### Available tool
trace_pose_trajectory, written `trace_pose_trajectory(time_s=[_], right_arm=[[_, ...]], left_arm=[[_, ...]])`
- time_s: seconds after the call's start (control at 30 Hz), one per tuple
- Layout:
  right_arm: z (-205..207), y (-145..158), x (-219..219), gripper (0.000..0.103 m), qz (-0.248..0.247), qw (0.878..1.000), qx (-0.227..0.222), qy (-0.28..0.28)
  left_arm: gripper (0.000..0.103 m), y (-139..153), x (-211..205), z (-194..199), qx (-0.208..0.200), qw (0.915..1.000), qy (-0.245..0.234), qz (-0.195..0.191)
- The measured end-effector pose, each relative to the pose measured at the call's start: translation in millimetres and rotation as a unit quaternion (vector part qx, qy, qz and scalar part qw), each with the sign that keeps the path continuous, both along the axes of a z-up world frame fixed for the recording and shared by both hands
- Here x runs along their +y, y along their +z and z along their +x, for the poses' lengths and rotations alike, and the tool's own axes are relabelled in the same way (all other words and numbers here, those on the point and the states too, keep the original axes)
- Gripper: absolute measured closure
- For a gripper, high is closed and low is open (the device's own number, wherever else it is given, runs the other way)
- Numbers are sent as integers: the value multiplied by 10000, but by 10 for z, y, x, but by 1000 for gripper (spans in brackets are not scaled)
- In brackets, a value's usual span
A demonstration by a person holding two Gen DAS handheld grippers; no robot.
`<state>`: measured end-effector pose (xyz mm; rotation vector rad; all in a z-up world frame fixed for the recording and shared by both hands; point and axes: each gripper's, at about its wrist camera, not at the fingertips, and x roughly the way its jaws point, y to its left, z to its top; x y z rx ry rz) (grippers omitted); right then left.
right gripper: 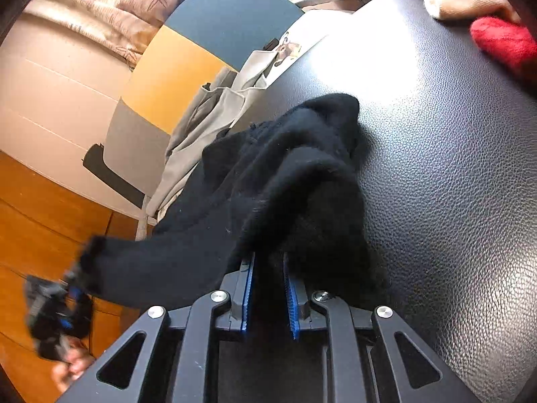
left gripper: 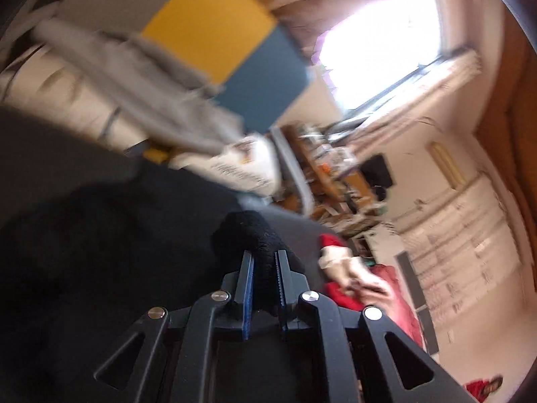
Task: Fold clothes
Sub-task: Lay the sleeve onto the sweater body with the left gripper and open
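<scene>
Right gripper (right gripper: 268, 262) fingers clamped on bunched black garment (right gripper: 285, 174), black leather-textured table (right gripper: 453, 168) beneath, garment stretching leftward off table's edge to left gripper (left gripper: 265, 255), fingers pinching its far end, red cloth (right gripper: 503, 43) at far corner

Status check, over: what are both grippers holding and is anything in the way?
Left gripper shut on black garment. Right gripper shut on the same garment, partly on black leather surface. Red clothing at far edge, apart.
</scene>
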<state>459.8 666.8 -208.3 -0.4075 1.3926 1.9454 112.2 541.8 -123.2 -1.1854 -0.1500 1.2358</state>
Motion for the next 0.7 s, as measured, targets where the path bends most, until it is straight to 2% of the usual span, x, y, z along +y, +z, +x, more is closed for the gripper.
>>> trace_pose_trajectory(time_s=[0.07,0.13,0.23,0.37,0.43,0.5,0.53,0.57,0.6,0.63,0.67,0.7], right_arm=[[-15,11,-57,78,28,9999,-92,56],[-50,71,-106,62,63,9998,-119,151],[-117,121,-224,47,221,9990,-226,305],[-164,104,-267,45,378,9980,-366,342],[-182,100,-271,43,438,9975,-427,357],[-193,110,-290,41,518,9965,-517,401],[-211,113,-298,40,575,9957,-578,434],[-226,117,-306,40,631,9949,-634,466],[-236,121,-314,39,681,9941,-678,499],[-244,120,-319,39,722,9935,-710,521],[-236,114,-324,38,738,9934,-708,525],[-226,109,-329,38,747,9934,-690,523]], left_arm=[[89,-249,-91,-78,-168,9995,86,-255],[82,-457,-186,-177,-333,9982,193,-457],[81,-664,-311,-328,-589,9953,344,-685],[79,-710,-506,-451,-588,9947,393,-741],[68,-688,-585,-496,-596,9947,401,-736],[62,-677,-621,-518,-567,9945,447,-759],[59,-638,-631,-501,-424,9951,449,-767],[49,-579,-628,-460,-185,9960,424,-761],[44,-489,-635,-351,314,9962,356,-734],[32,-391,-646,-225,881,9933,276,-698],[21,-293,-657,-98,1446,9871,195,-661],[18,-240,-658,72,2044,9766,56,-669]])
